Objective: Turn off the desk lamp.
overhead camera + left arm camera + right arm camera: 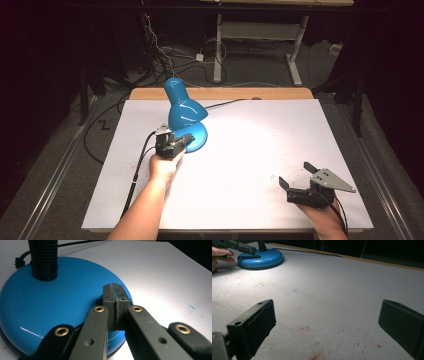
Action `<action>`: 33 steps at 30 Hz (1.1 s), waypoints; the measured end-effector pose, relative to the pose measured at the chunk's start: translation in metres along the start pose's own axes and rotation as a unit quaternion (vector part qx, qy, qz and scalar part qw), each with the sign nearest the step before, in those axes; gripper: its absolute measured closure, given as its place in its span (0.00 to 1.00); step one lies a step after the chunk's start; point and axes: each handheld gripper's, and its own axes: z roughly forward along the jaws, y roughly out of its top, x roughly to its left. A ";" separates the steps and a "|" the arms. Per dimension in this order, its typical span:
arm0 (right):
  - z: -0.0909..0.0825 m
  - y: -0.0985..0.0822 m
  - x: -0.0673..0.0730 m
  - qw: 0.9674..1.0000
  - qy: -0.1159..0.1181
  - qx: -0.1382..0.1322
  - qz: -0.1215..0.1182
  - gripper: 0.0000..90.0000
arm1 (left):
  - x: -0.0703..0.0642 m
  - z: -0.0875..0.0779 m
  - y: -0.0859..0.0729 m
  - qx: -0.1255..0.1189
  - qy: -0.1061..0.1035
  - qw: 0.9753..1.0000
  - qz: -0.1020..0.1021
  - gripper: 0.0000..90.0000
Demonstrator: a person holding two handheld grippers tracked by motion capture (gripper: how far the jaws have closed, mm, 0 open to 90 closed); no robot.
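The left gripper [115, 293], jaws pressed together, bore down on the lamp base [50, 315] beneath it, likely working a switch. The right gripper [298, 176] idled wide apart, holding nothing.

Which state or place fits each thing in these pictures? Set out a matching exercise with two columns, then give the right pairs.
Things:
1. left gripper
2. right gripper
3. lamp base
4. lamp shade

States or places:
A. blue, round, flat on the white table
B. jaws wide apart above bare table near the front edge
C. blue, leaning over the base
D. jaws closed together, tips over the base's rim

Pairs: 1-D, 2-B, 3-A, 4-C
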 end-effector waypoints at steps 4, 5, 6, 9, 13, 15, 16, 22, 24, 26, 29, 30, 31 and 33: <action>0.000 0.000 0.001 1.000 0.000 0.000 0.000 0.02 | 0.000 0.002 0.001 0.001 0.000 1.000 -0.003 0.98; 0.000 0.000 0.002 1.000 0.001 0.000 -0.001 0.02 | 0.000 0.003 0.002 0.002 0.001 1.000 -0.003 0.98; 0.000 0.000 0.002 1.000 0.000 0.000 -0.002 0.02 | 0.000 0.003 0.002 0.003 0.001 1.000 -0.003 0.98; -0.001 0.000 0.001 1.000 0.000 0.000 0.000 0.02 | 0.000 0.004 0.002 0.004 0.001 1.000 -0.003 0.98; -0.001 0.000 0.000 1.000 0.000 0.000 -0.001 0.02 | 0.001 0.004 0.002 0.002 0.001 1.000 -0.007 0.98; -0.001 0.000 0.000 1.000 -0.001 0.000 0.000 0.02 | 0.001 0.004 0.002 0.002 0.000 1.000 -0.007 0.98; -0.001 0.000 0.000 1.000 0.000 0.000 0.000 0.02 | 0.000 0.004 0.002 0.003 0.001 1.000 -0.006 0.98; -0.002 0.001 0.001 1.000 -0.001 -0.001 -0.001 0.02 | -0.001 0.004 0.002 0.003 0.008 1.000 -0.001 0.98; -0.002 0.001 0.002 1.000 -0.001 -0.002 0.000 0.02 | -0.001 0.004 0.002 0.003 0.008 1.000 -0.001 0.98; -0.002 0.001 0.001 1.000 -0.001 -0.003 -0.003 0.02 | -0.001 0.004 0.002 0.003 0.008 1.000 -0.001 0.98; -0.002 0.001 0.002 1.000 0.000 -0.002 -0.002 0.02 | -0.001 0.004 0.002 0.003 0.007 1.000 -0.002 0.98; -0.002 0.001 0.002 1.000 0.000 -0.002 -0.002 0.02 | -0.001 0.004 0.002 0.002 0.008 1.000 -0.002 0.98; -0.002 0.001 0.002 1.000 0.000 -0.002 -0.002 0.02 | -0.001 0.004 0.002 0.002 0.008 1.000 -0.002 0.98; -0.002 0.001 0.003 1.000 0.000 -0.001 -0.002 0.02 | 0.000 0.004 0.002 0.002 0.007 1.000 -0.003 0.98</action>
